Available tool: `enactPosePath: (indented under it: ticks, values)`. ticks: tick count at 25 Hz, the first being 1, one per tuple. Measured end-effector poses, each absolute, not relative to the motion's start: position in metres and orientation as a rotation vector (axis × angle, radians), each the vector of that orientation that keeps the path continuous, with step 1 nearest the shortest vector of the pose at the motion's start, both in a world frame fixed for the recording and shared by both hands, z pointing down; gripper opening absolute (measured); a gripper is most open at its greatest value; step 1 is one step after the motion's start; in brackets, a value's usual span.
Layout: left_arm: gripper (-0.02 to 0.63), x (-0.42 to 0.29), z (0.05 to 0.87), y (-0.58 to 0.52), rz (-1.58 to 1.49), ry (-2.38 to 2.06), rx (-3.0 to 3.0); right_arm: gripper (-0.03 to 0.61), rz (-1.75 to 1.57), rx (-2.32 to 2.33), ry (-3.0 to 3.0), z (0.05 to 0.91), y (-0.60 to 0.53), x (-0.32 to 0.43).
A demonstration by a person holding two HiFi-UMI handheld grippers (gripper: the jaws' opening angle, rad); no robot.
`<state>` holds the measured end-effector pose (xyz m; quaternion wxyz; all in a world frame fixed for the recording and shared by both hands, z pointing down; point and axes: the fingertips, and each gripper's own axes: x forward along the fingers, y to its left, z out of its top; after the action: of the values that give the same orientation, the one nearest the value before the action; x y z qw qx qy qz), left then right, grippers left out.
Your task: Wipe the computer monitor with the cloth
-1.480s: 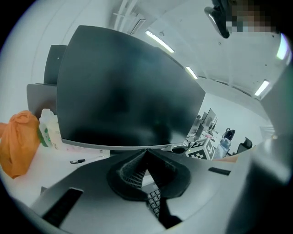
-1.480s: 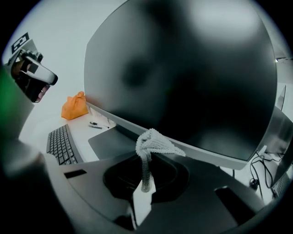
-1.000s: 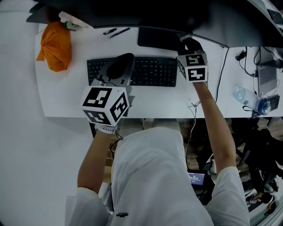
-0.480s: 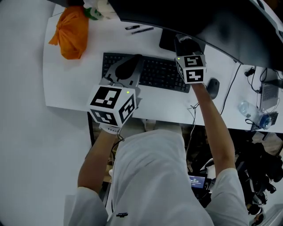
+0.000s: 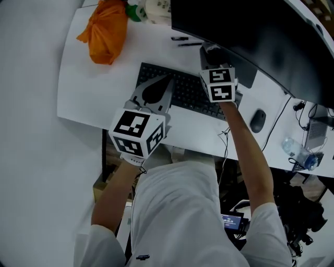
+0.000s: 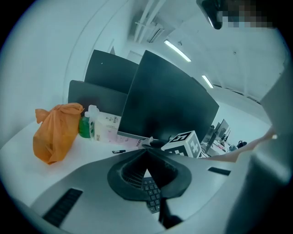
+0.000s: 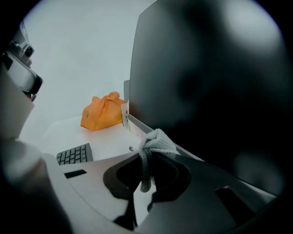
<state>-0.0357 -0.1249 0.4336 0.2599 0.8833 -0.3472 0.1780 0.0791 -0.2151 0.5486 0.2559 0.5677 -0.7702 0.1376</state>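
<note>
The dark monitor [image 5: 250, 36] stands along the back of the white desk [image 5: 94, 88], and in the right gripper view the monitor [image 7: 206, 77] fills the right side. My right gripper [image 7: 146, 153] is shut on a grey cloth [image 7: 156, 141], which bunches above the jaws close to the screen's lower left edge. I cannot tell if the cloth touches the screen. In the head view the right gripper [image 5: 211, 50] reaches under the monitor's lower edge. My left gripper [image 5: 167, 79] hovers over the keyboard [image 5: 188, 91], shut and empty; in its own view the left gripper [image 6: 146, 151] shows its jaw tips meeting.
An orange bag [image 5: 104, 31], a green bottle [image 5: 136, 10] and a white carton [image 5: 156, 8] sit at the desk's back left. Two pens [image 5: 185, 40] lie behind the keyboard. A mouse [image 5: 257, 121] and a water bottle [image 5: 297, 154] lie to the right, with cables nearby.
The head view has swung, shifting the desk right and down. My right gripper has carried the cloth leftward along the monitor's lower edge. The left gripper stays over the keyboard.
</note>
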Motion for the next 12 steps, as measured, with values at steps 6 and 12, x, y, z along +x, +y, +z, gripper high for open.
enactPosePath:
  ticks: [6,12]
  values:
    - [0.018,-0.063,0.438,-0.127,0.467,-0.983,2.359,0.025,0.351,1.498,-2.067,0.551,-0.238,0.041]
    - [0.018,-0.087,0.44,-0.126,0.461,-1.018,2.346,0.026,0.34,1.5,-2.04,0.55,-0.259,0.008]
